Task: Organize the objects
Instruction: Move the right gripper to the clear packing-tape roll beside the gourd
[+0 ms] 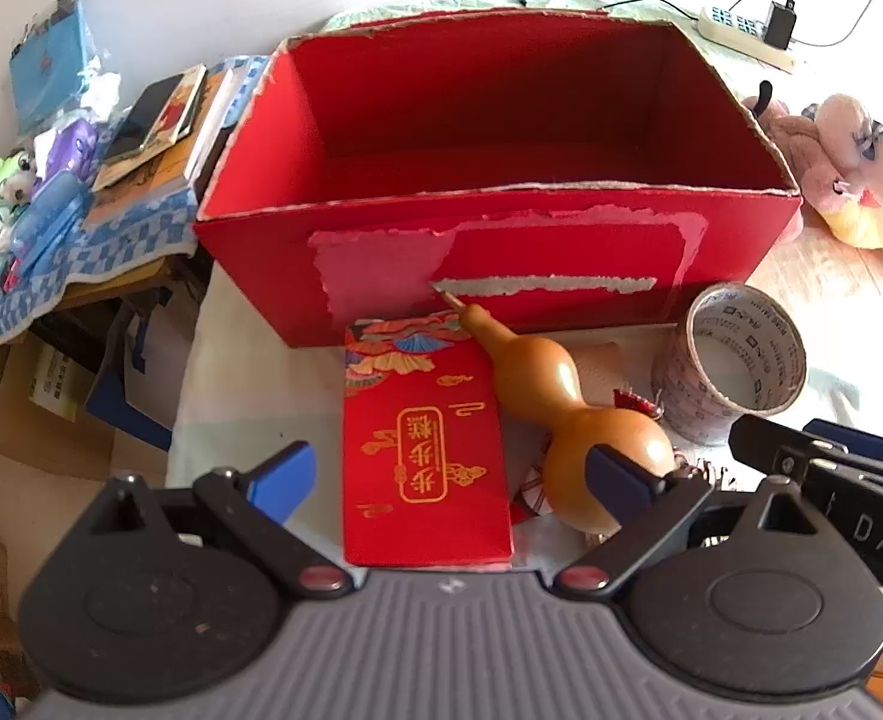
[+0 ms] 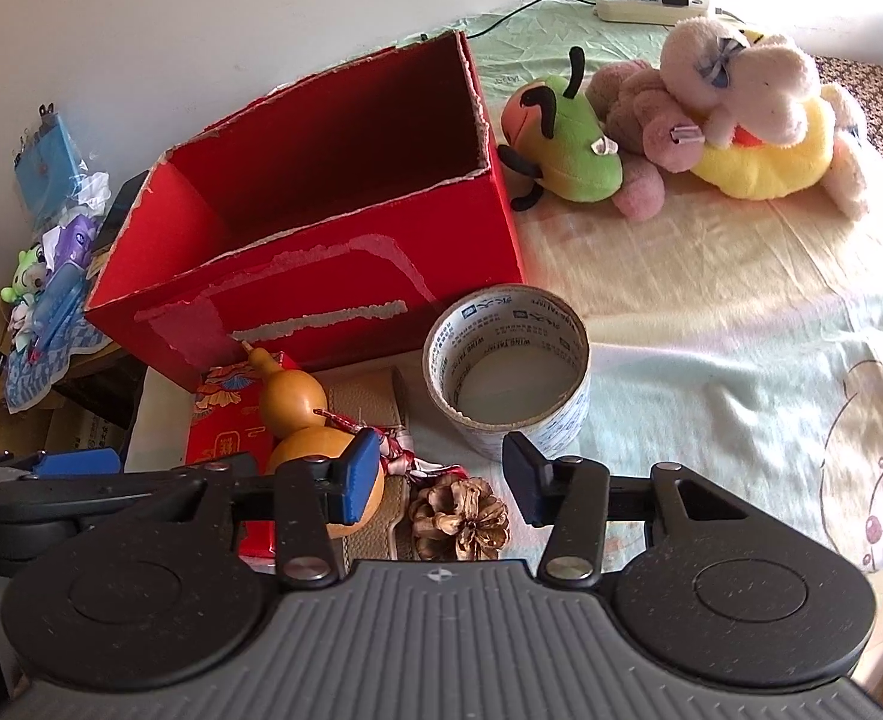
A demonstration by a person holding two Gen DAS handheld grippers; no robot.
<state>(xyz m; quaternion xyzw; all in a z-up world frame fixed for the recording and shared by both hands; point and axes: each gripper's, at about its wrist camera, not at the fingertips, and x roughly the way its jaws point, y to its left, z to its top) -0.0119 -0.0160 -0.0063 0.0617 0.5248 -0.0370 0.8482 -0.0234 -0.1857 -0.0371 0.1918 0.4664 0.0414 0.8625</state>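
Note:
An open red cardboard box [image 1: 501, 240] [image 2: 297, 264] stands on the bed, nothing visible inside it. In front of it lie a flat red packet with gold print [image 1: 426, 450] [image 2: 228, 420], a tan gourd [image 1: 567, 414] [image 2: 297, 402], a roll of tape [image 1: 732, 360] [image 2: 510, 366] and a pine cone [image 2: 462, 519]. My left gripper [image 1: 450, 480] hovers open over the red packet, its right finger in front of the gourd. My right gripper [image 2: 441, 480] is open just above the pine cone, with the tape roll beyond it.
Plush toys [image 2: 711, 120] [image 1: 849, 168] lie to the right of the box. A power strip [image 2: 651, 3] sits by the wall. To the left, a side table [image 1: 81, 240] with a blue checked cloth carries books and small toys. A tan leather item [image 2: 369, 396] lies under the gourd.

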